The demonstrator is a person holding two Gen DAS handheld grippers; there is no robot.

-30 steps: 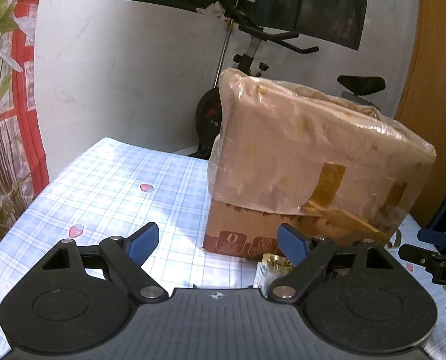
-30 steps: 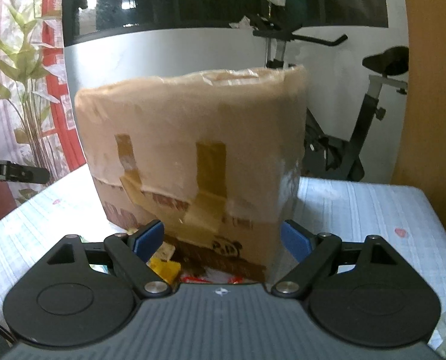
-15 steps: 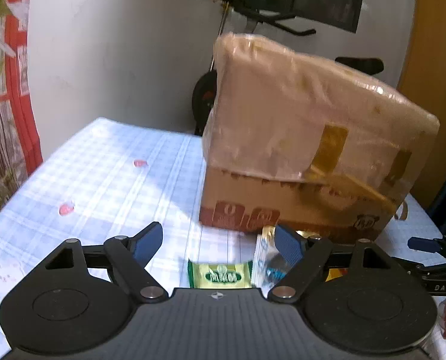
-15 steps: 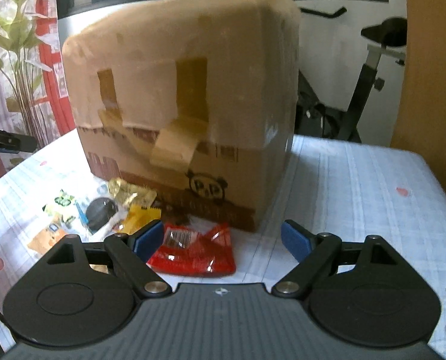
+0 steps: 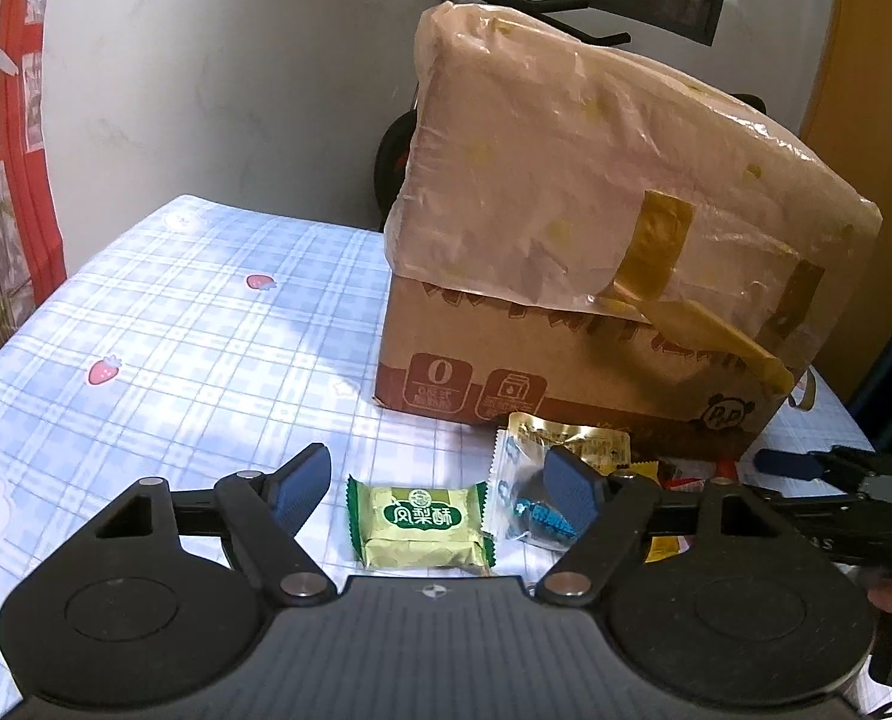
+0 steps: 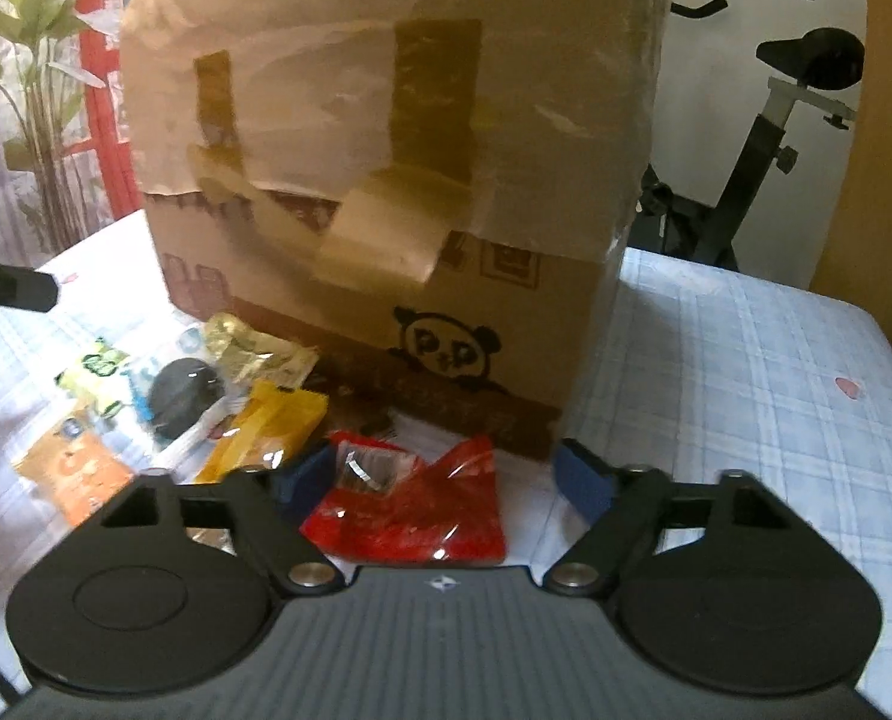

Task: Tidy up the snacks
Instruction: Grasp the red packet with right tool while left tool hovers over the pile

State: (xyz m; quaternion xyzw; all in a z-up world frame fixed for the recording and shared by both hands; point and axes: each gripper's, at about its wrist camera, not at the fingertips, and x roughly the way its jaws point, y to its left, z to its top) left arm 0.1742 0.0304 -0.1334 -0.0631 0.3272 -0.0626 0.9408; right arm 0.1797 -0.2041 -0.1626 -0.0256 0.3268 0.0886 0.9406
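Several snack packets lie on the checked tablecloth in front of a tall cardboard box. In the left wrist view a green pastry packet lies between the fingers of my open, empty left gripper, with a clear packet holding a dark round snack and a gold packet beside it. In the right wrist view a red packet lies between the fingers of my open, empty right gripper. A yellow packet, the dark round snack, an orange packet and the box show there too.
The box is partly wrapped in plastic and brown tape. An exercise bike stands behind the table by a white wall. A plant and a red frame are at the left. The table's far edge runs behind the box.
Both grippers have tilted down and dropped toward the table. The snack packets have come into view between and beside the fingers. Both stay open.
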